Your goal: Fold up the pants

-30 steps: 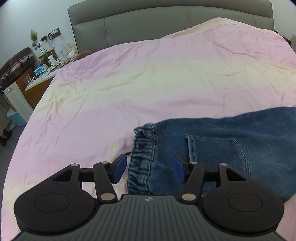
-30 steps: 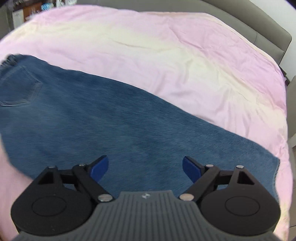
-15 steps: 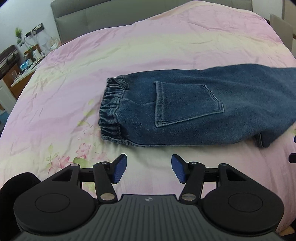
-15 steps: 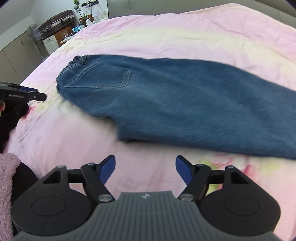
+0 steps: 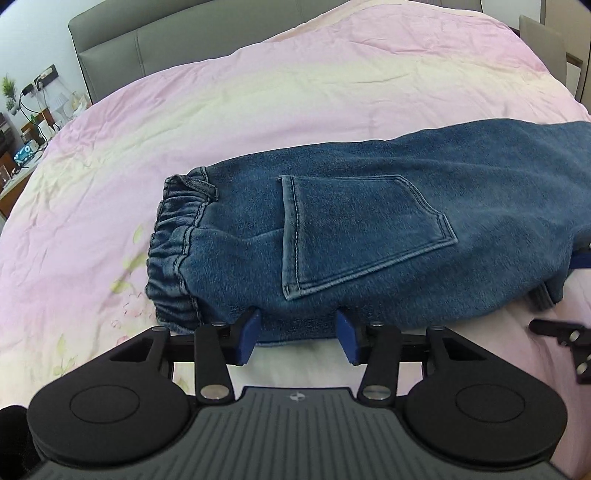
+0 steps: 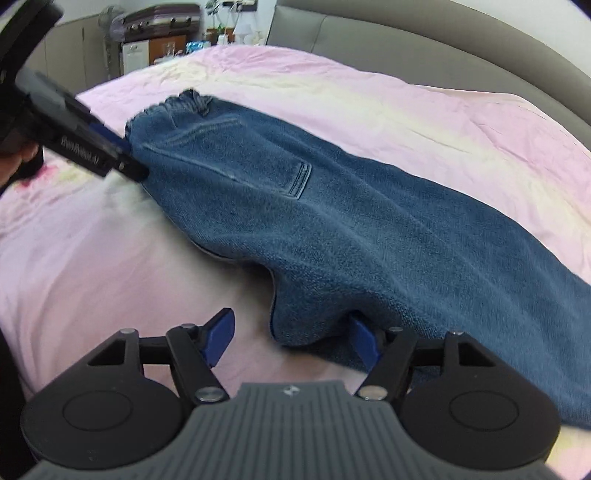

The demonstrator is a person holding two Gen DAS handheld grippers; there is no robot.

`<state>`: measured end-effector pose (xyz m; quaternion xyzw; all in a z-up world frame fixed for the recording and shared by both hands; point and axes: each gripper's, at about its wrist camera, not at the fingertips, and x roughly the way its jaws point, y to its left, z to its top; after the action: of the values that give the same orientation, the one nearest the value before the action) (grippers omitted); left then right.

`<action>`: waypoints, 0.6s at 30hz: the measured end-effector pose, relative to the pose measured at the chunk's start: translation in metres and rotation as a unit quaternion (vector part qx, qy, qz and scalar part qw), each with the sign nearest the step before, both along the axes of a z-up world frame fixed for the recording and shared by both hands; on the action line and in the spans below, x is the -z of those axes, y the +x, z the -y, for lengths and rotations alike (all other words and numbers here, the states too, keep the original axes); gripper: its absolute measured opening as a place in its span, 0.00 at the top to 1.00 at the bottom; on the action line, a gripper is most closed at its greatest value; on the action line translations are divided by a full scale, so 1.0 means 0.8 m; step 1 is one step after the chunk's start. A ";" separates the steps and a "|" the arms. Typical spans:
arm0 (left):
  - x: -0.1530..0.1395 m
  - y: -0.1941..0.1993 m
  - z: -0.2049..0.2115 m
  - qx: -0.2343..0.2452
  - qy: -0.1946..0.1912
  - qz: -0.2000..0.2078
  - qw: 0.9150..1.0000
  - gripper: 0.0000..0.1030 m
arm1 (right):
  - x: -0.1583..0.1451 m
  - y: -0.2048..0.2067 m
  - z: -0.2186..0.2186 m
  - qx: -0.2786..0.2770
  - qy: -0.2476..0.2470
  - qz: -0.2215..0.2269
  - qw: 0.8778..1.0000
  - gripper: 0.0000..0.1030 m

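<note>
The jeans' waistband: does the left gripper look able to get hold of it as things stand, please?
Probably yes. The left gripper is at the near edge of the jeans, its jaws closing with denim between them but not yet pinched, and the elastic waistband lies just to its left, uncovered on the pink bedspread.

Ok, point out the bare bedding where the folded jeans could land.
Free: the pink duvet between the jeans and the grey headboard, and left of the waistband. Crowded: the near edge, where the left gripper and right gripper work.

Pants (image 5: 369, 236) lie across the bed (image 5: 258, 96) — waistband left, legs right, headboard (image 5: 184, 37) behind.
</note>
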<state>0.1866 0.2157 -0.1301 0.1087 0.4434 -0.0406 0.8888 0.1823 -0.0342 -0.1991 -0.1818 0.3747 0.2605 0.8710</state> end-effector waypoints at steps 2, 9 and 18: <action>0.001 0.004 0.000 0.002 -0.002 -0.003 1.000 0.47 | 0.013 0.000 -0.008 -0.017 -0.031 0.010 0.999 0.35; 0.003 0.001 -0.002 0.008 -0.002 0.000 1.000 0.50 | 0.011 -0.028 0.006 0.010 -0.059 0.008 0.998 0.67; 0.002 0.000 -0.001 -0.041 -0.017 0.012 0.999 0.54 | 0.010 -0.014 -0.011 0.046 -0.008 -0.002 0.999 0.56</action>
<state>0.1868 0.2161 -0.1318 0.0758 0.4360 -0.0102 0.8967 0.1715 -0.0254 -0.2075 -0.1703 0.3865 0.2175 0.8799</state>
